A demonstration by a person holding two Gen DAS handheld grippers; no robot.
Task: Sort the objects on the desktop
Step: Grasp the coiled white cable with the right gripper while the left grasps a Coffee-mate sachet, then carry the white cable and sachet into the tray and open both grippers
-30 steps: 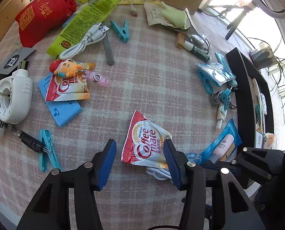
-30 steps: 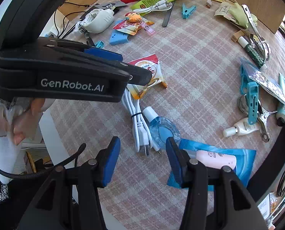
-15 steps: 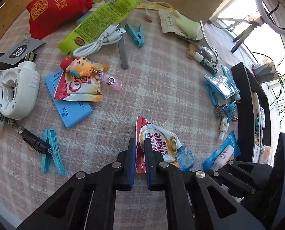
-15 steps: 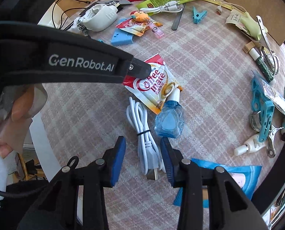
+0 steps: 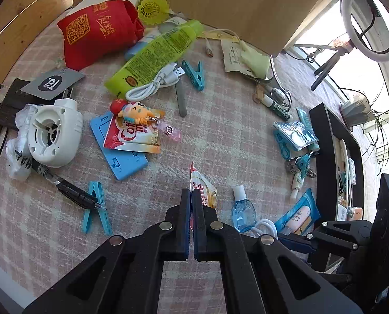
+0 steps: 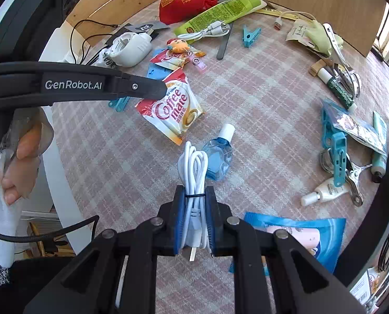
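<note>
1. The left gripper (image 5: pixel 191 198) has its jaws pressed nearly together on the edge of a sachet (image 6: pixel 172 110), which reads "Coffee mate" in the right wrist view; the sachet stands edge-on between the blue pads in the left wrist view, over the checked cloth (image 5: pixel 233 110).
2. The left gripper's side carries the white lettering "GenRobot.AI", seen from the right wrist.
3. The right gripper (image 6: pixel 195 209) is clamped on a bundled white cable (image 6: pixel 194 172), jaws held apart only by the bundle, with a black tie around it at the fingertips and its plugs hanging behind the pads.
4. A blue bottle (image 6: pixel 218 154) with a white cap lies just beside the cable, touching it.
5. A second sachet (image 5: pixel 131 136), its lettering partly hidden, lies on a blue card (image 5: pixel 121 154) under a cartoon keychain (image 5: pixel 134 111).
6. Farther off lie a red bag (image 5: pixel 97 31) with a QR code and gold characters, a green tube (image 5: pixel 155 57) covered in fine print too small to read, and a grey card (image 5: pixel 51 83) with a round logo.
7. A white fan (image 5: pixel 53 136) lies at the left edge, a black marker (image 5: pixel 66 187) beside it.
</note>
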